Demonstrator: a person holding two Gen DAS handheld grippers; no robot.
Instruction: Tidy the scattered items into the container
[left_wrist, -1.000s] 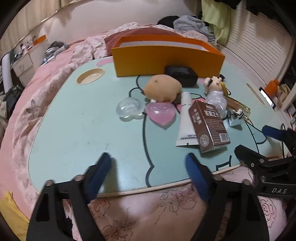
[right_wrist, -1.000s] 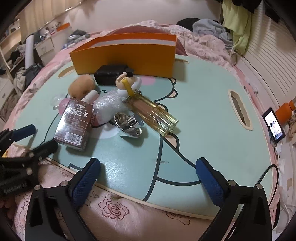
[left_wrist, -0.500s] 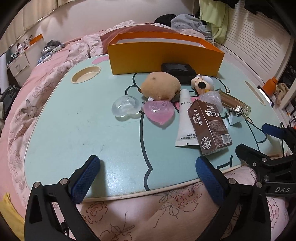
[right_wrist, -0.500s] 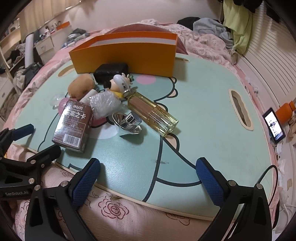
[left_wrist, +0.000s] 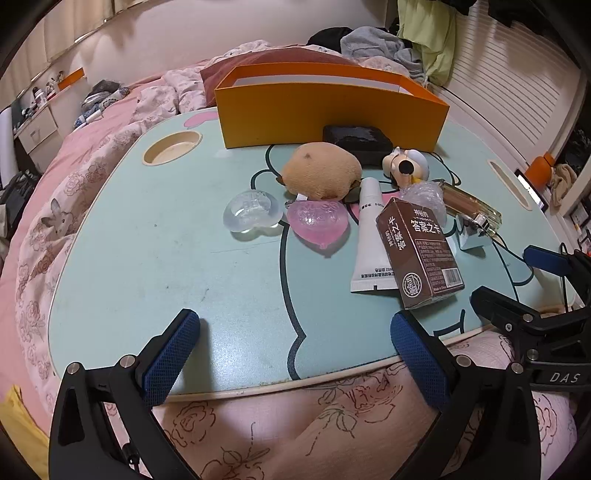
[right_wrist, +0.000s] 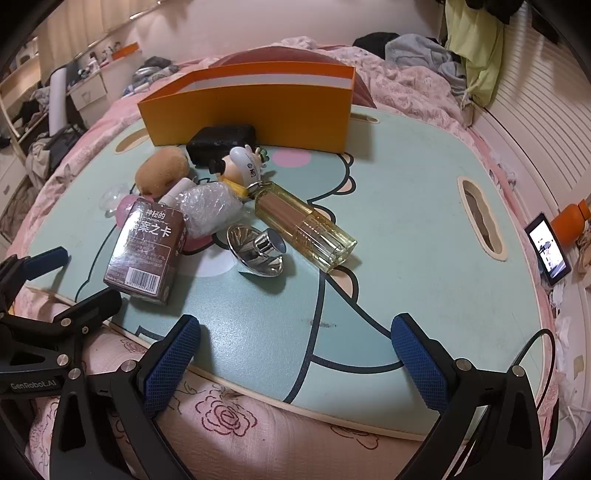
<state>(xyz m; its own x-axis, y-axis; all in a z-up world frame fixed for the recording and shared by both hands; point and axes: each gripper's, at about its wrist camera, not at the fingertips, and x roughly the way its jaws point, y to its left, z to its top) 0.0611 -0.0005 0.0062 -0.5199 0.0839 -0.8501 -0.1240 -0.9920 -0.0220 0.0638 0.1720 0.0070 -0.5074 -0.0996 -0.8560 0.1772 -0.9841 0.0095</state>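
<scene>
An orange open box (left_wrist: 332, 110) (right_wrist: 251, 110) stands at the back of the teal lap table (left_wrist: 147, 240). In front of it lie a black case (left_wrist: 356, 138), a tan plush (left_wrist: 321, 173), a clear heart (left_wrist: 253, 212), a pink heart (left_wrist: 319, 225), a white tube (left_wrist: 371, 236), a brown card box (left_wrist: 419, 251) (right_wrist: 146, 249), a small figurine (right_wrist: 243, 164), a crumpled plastic wrap (right_wrist: 207, 208), a perfume bottle (right_wrist: 304, 223) and its silver cap (right_wrist: 258, 249). My left gripper (left_wrist: 295, 343) and right gripper (right_wrist: 295, 347) are both open and empty at the near table edge.
The table rests on a bed with a pink floral quilt (left_wrist: 92, 155). A cup recess (left_wrist: 171, 147) is at the table's back left, a slot (right_wrist: 480, 218) on the right. A phone (right_wrist: 548, 249) and an orange bottle (right_wrist: 570, 219) lie beyond the right edge. Clothes are piled behind.
The left gripper has opened wider and moved slightly forward over the table edge. The right gripper has edged a little closer to the items. No item has moved.
</scene>
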